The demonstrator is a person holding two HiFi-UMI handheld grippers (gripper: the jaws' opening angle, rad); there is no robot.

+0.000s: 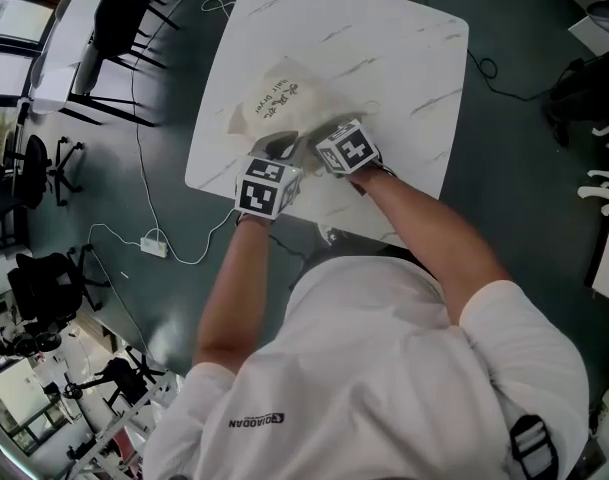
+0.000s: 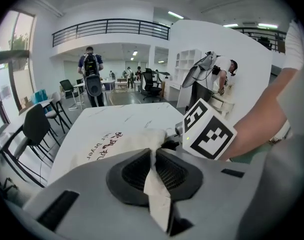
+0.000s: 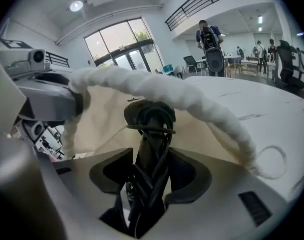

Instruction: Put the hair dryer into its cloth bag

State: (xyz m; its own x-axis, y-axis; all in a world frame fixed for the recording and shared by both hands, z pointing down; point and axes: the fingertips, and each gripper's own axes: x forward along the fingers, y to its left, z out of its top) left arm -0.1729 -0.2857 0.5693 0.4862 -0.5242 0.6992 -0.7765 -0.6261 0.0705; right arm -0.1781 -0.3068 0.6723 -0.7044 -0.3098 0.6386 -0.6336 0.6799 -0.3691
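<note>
- Left tongs pinch the rim of the cloth bag; right tongs clamp the cord-wrapped hair dryer at the bag's open mouth.
- Bag lies toward the surface's left edge, with bare room beyond.

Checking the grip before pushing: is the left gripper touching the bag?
Touching. The left gripper view shows the left gripper pinching a fold of the bag.

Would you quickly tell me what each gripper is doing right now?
Left gripper: closed on the cloth bag edge.
Right gripper: closed on the hair dryer.
</note>
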